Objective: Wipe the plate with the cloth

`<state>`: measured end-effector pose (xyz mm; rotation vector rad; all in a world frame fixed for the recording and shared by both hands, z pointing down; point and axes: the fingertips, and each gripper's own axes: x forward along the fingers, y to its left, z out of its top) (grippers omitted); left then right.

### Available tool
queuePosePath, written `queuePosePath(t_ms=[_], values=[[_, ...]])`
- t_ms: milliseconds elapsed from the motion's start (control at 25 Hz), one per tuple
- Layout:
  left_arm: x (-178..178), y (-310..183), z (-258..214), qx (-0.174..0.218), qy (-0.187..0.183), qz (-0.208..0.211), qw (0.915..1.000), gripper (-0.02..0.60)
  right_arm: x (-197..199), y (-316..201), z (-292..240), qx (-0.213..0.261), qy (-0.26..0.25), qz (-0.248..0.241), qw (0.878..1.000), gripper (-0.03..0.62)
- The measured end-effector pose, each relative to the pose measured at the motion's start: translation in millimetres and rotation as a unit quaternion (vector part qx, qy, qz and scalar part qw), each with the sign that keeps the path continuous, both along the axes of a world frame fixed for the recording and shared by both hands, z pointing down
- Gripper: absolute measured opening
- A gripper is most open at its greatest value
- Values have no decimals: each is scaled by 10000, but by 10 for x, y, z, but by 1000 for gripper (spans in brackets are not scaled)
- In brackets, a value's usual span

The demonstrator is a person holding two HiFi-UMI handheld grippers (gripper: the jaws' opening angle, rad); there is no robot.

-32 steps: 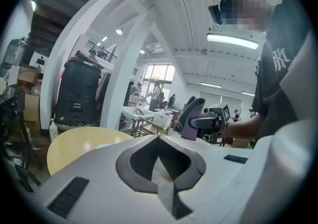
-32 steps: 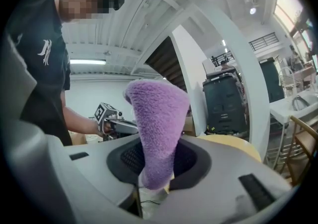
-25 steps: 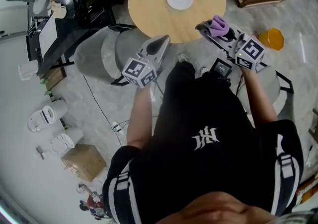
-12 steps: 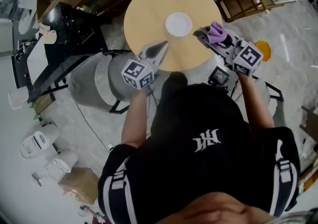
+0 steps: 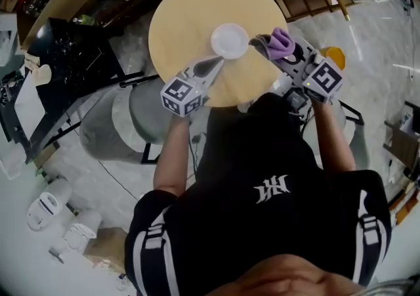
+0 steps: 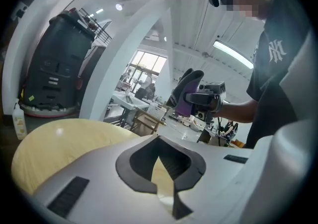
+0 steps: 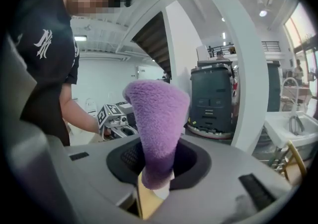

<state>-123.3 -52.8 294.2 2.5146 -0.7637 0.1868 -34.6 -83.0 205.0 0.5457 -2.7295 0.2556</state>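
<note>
Holding purple cloth (image 7: 158,113) pinched tight in right gripper (image 5: 264,41), loose end bunched above jaws, likely kept ready as wiping pad. White plate (image 5: 230,41) sits just beyond its tips, on round bench (image 5: 172,19). Left gripper (image 5: 218,63) closed, empty, tip just beside plate's near rim, probably placed to steady plate. Contact unclear. Wipe not yet begun.

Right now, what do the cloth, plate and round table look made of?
Purple cloth: soft fleece or microfibre, matte; its fuzzy nap shows close up.
White plate: probably glazed ceramic, possibly melamine; smooth, plain, bright surface.
Round table: pale wood or wood-look laminate, satin; even tan colour, with a soft highlight in the left gripper view.
</note>
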Motion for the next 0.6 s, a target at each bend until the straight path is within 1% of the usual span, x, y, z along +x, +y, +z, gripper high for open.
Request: queuePosePath(t_ms=[80, 200, 360, 400, 440, 600], values=[[93, -98, 193, -154, -9, -100, 9998, 15, 103, -173, 138, -6, 59, -70, 10000, 101], [161, -110, 434, -469, -20, -420, 9980, 15, 178, -267, 387, -380, -129, -299, 9987, 100], [27, -203, 764, -843, -169, -872, 9925, 15, -12, -415, 753, -623, -209, -733, 9951, 100], [-13, -231, 843, -911, -214, -982, 9908, 33, -50, -456, 837, -651, -233, -811, 9943, 100], [-48, -261, 914, -968, -253, -1084, 9891, 48, -70, -498, 917, -681, -265, -874, 9935, 100], [-153, -348, 1157, -1191, -438, -1345, 9828, 49, -45, -657, 1219, -766, -327, -1001, 9915, 100]])
